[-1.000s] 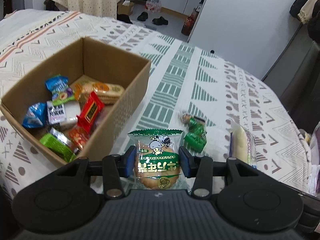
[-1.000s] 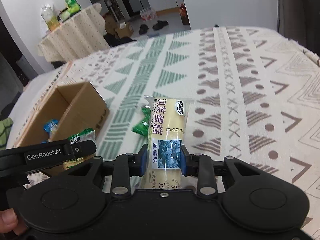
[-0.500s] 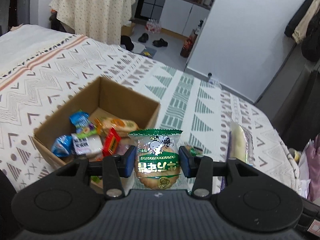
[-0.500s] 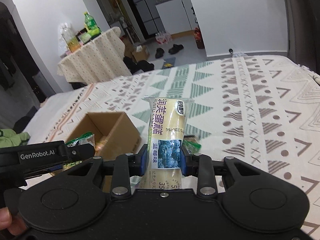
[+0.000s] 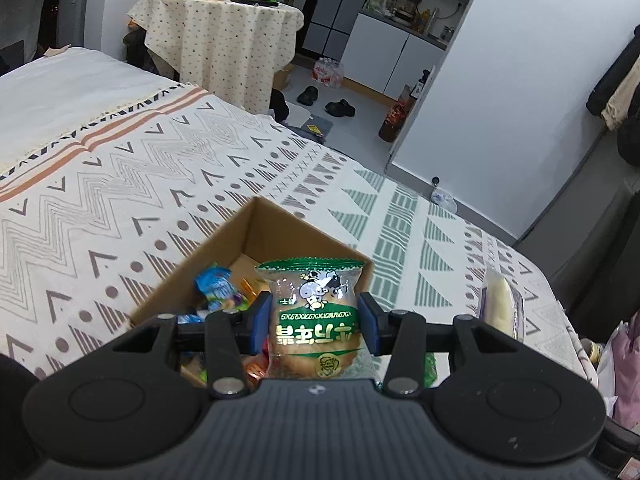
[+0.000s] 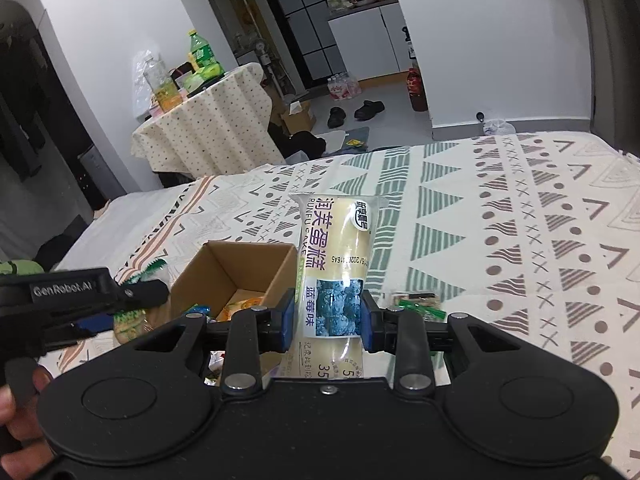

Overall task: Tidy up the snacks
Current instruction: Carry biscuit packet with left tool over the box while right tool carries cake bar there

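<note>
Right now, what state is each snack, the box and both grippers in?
Left hand-held gripper: shut on the green cookie packet, held up.
Right hand-held gripper: shut on the cake roll packet, upright.
Cardboard box: open, partly filled with snacks.
Green candy packets: lying loose on the patterned cloth, outside the box.

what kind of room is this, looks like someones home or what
Most likely a small lived-in flat or studio. The cardboard box of snacks sits on a patterned cover, apparently on a bed. Beyond it are a cloth-covered table with drink bottles, shoes on the floor and kitchen cabinets.
</note>
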`<state>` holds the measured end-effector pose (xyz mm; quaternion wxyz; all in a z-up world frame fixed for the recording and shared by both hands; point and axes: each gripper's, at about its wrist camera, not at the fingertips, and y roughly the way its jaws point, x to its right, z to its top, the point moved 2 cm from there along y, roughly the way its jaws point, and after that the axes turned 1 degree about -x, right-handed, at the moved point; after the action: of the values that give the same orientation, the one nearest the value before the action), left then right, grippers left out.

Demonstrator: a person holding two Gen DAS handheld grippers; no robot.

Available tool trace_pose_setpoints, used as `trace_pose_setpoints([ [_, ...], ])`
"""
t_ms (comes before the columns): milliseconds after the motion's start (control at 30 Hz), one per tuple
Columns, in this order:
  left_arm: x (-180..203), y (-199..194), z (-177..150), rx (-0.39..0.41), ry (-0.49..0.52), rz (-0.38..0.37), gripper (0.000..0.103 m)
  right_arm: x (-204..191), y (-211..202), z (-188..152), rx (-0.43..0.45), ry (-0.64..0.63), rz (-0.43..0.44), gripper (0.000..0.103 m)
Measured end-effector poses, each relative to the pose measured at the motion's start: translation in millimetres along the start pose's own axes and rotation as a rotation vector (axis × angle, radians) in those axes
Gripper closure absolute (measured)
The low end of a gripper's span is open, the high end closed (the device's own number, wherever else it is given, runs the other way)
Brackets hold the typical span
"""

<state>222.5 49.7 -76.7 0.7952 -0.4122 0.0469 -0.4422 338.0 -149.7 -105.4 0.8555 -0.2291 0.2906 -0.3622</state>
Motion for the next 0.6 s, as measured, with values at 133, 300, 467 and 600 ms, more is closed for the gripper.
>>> trace_pose_setpoints([
  [133,-20.4,3.6,11.9,-0.005,-0.014,0.0,0.058,-16.4,9.4,-2.5,-0.015,-0.025,0.003,0.072],
  [300,-42.7,13.7,27.2,-0.013,-0.033,-0.007,0.058,-35.2,22.0,-2.3,-0.03,-0.043,0.001,0.072],
  [467,-59.8,26.4,42.1,-0.028,-0.049,-0.03,0.058,-52.7,34.9,-0.8,-0.043,-0.071,-0.003,0.072],
  [600,-68.1,39.3,50.9,-0.045,-0.061,-0.055,0.058,-64.1,44.2,3.6,-0.043,-0.081,-0.012,0.072],
])
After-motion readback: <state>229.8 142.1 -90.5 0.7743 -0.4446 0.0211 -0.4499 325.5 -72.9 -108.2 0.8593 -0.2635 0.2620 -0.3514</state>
